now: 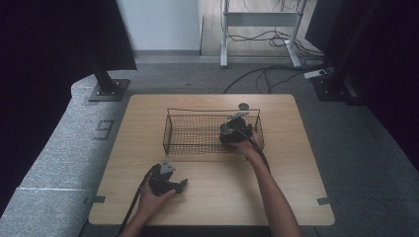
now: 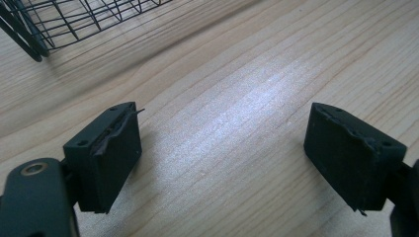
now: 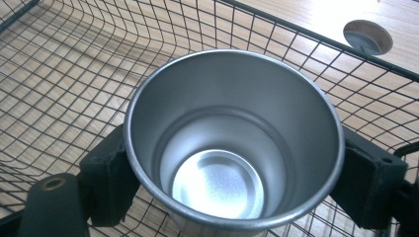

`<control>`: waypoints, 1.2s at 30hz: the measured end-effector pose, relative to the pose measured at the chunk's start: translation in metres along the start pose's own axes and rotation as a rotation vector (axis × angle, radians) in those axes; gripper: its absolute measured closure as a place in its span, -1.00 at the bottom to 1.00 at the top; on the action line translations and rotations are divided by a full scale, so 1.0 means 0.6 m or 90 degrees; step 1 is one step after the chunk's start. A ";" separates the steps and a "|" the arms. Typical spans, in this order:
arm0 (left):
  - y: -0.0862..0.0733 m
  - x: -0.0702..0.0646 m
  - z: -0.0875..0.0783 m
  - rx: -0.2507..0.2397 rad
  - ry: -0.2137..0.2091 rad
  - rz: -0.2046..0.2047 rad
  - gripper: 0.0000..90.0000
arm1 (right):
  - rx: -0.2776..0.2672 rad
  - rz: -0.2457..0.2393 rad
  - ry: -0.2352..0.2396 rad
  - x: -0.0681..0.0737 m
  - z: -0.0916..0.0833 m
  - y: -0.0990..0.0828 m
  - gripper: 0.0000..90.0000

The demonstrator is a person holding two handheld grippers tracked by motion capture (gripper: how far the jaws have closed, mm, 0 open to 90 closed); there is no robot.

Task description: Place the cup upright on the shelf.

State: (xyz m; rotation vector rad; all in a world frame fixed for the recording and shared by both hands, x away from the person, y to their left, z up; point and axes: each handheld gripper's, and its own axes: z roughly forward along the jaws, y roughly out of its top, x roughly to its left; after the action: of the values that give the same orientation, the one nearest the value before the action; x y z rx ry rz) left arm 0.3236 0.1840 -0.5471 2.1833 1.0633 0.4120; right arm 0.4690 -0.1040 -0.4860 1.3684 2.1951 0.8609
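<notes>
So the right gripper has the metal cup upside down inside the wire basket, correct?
Not quite. The metal cup is upright, mouth open upward, as the right gripper view looks straight into it. The rest holds: the right gripper has it between its jaws inside the wire basket.

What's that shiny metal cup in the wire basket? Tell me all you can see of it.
The shiny silver metal cup is a plain, round, tapered tumbler, wider at its thin rolled rim than at its flat base. It looks like brushed steel, is empty inside and stands upright. It sits inside the black wire mesh basket, toward its right end in the high view. The right gripper has a black jaw on each side of it, close against its wall; whether they press on it I can't tell.
</notes>
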 end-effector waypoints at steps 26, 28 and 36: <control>0.000 0.000 0.000 0.000 0.000 0.001 -0.68 | -0.086 0.027 -0.002 -0.005 -0.047 0.002 -0.79; 0.000 0.000 0.000 0.001 0.000 0.001 -0.68 | -0.099 0.031 0.002 -0.006 -0.056 0.002 -0.78; 0.000 0.000 0.000 0.001 0.000 0.000 -0.68 | -0.136 0.038 0.023 -0.008 -0.083 -0.004 -0.74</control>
State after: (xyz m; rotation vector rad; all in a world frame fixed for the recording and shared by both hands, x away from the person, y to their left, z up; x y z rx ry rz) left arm 0.3236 0.1841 -0.5471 2.1845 1.0631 0.4122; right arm 0.4382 -0.1231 -0.4512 1.3299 2.0293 1.1150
